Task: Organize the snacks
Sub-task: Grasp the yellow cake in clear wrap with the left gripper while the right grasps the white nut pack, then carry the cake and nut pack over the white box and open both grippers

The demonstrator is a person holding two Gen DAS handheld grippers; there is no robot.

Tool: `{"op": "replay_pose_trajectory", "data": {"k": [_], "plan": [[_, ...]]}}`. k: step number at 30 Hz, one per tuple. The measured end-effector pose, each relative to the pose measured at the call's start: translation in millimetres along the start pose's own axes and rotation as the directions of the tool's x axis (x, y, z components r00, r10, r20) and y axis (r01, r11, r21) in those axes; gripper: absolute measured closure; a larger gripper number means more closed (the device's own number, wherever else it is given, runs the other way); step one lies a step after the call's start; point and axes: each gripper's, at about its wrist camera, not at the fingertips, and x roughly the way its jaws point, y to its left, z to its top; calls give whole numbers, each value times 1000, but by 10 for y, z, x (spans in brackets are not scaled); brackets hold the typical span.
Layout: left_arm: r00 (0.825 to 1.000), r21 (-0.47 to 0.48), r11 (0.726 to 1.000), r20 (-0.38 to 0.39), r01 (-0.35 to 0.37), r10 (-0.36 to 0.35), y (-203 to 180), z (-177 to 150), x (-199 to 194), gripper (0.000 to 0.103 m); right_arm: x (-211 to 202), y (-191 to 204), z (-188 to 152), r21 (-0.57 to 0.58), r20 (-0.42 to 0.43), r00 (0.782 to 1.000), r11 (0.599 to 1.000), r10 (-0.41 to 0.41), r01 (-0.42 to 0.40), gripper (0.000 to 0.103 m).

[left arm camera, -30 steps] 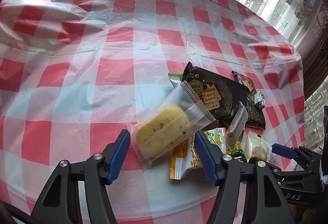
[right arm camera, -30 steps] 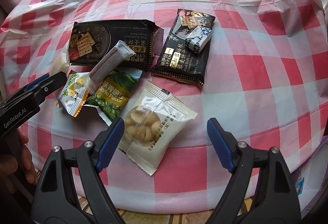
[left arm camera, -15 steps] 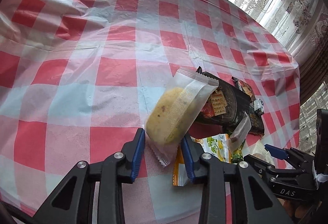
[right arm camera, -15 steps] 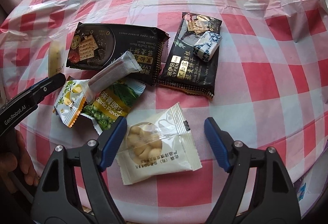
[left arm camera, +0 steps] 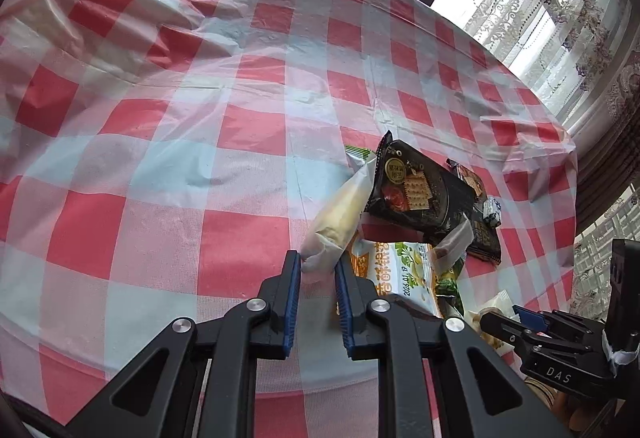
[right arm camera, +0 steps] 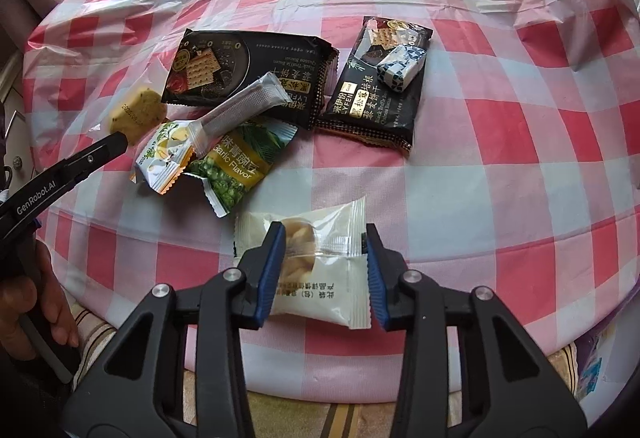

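Snacks in wrappers lie clustered on a round surface (left arm camera: 248, 141) under a red-and-white checked plastic cloth. Left wrist view: the left gripper (left arm camera: 318, 270) has just been closing; its jaws now pinch the sealed end of a clear-wrapped yellow cake (left arm camera: 340, 213), which tilts up. Right wrist view: the right gripper (right arm camera: 325, 258), also just closing, has its jaws clamped on a white packet of pale nuts (right arm camera: 308, 262) near the surface's edge. Lifting slowly should keep either wrapper from slipping.

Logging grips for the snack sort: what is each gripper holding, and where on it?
Left gripper pinches the yellow cake packet by its near sealed end. Right gripper has just been closing across the middle of the white nut packet.
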Motion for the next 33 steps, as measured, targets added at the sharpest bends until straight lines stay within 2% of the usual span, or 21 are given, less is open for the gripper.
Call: {"op": "replay_pose_trajectory", "data": {"k": [4, 14, 19, 22, 28, 33], "plan": [[1000, -12, 1000, 26, -2, 2, -11, -87, -166, 86, -56, -27, -57, -3, 0, 1000, 1000, 17, -17, 69], [999, -26, 1000, 54, -2, 3, -68, -309, -485, 89, -200, -95, -216, -16, -13, 999, 999, 49, -49, 73], [997, -35, 999, 80, 11, -8, -107, -397, -647, 92, -349, -138, -260, -14, 33, 997, 997, 71, -71, 79], [997, -29, 999, 80, 15, -13, -149, -430, -702, 103, -407, -149, -273, -18, 52, 995, 997, 80, -80, 81], [998, -5, 1000, 58, 10, -10, -256, -490, -712, 103, -529, -260, -312, -2, 82, 991, 995, 102, -102, 85], [998, -7, 999, 54, 35, -34, -322, -583, -806, 103, -677, -428, -353, 32, 115, 988, 993, 107, -111, 87]]}}
